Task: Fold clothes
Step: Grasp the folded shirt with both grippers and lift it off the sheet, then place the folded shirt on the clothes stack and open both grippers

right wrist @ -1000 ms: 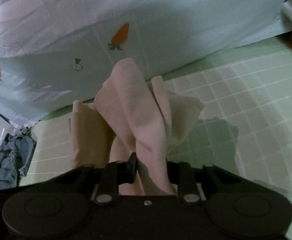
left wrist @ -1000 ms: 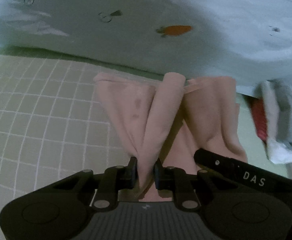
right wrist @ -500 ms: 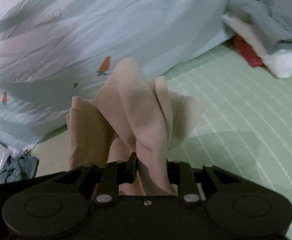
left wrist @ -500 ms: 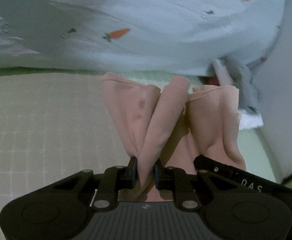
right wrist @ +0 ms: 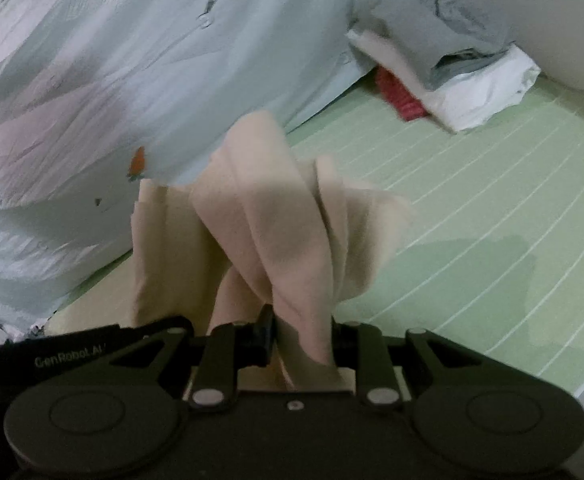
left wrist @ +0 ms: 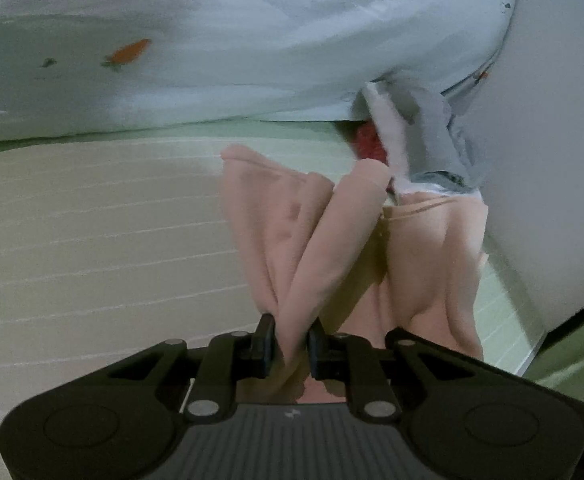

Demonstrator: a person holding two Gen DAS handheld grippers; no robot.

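A pale pink garment point(left wrist: 292, 240) hangs bunched in the air between both grippers, above a green checked mat point(left wrist: 91, 240). My left gripper point(left wrist: 290, 344) is shut on one pinched fold of it; the cloth fans out ahead of the jaws. In the right wrist view the same pink garment point(right wrist: 292, 232) rises in folds from my right gripper point(right wrist: 302, 340), which is shut on it. The black body of the other gripper point(right wrist: 71, 356) shows at the lower left of that view, close beside mine.
A light blue quilt with carrot prints point(right wrist: 111, 80) lies heaped along the far side of the mat point(right wrist: 492, 200). A stack of grey and white folded clothes on something red point(right wrist: 452, 76) sits by the pale wall point(left wrist: 552, 160).
Both grippers have swung sideways with the pink garment still held. The clothes stack and the wall have come into view ahead, and the quilt has slid off to the left.
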